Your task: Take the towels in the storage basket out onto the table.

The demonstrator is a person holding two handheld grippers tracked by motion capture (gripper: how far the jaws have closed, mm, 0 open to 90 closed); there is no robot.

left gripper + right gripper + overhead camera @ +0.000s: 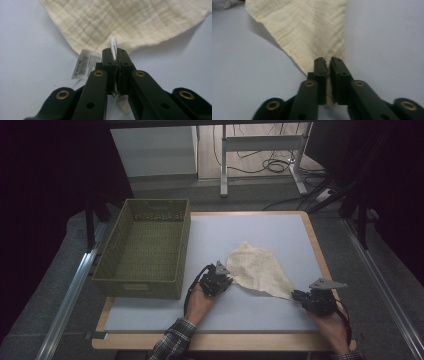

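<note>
A cream crinkled cloth (pixel 257 268) lies on the pale table mat (pixel 215 240), right of centre. My left gripper (pixel 229 279) sits at the cloth's near left corner, its jaws shut on the cloth's edge (pixel 100 27) and a rolled white label (pixel 113 47); a second printed tag (pixel 85 63) lies flat beside it. At the cloth's near right corner, my right gripper (pixel 295 296) is shut on the pointed tip of the cloth (pixel 312 37), which stretches away from its jaws. Both grippers rest low at the mat.
An olive green woven basket (pixel 145 249) stands at the mat's left side, with nothing inside it. The wooden table edge (pixel 210 342) runs along the front. Beyond the table are a white desk frame (pixel 260 150) and floor cables (pixel 272 165).
</note>
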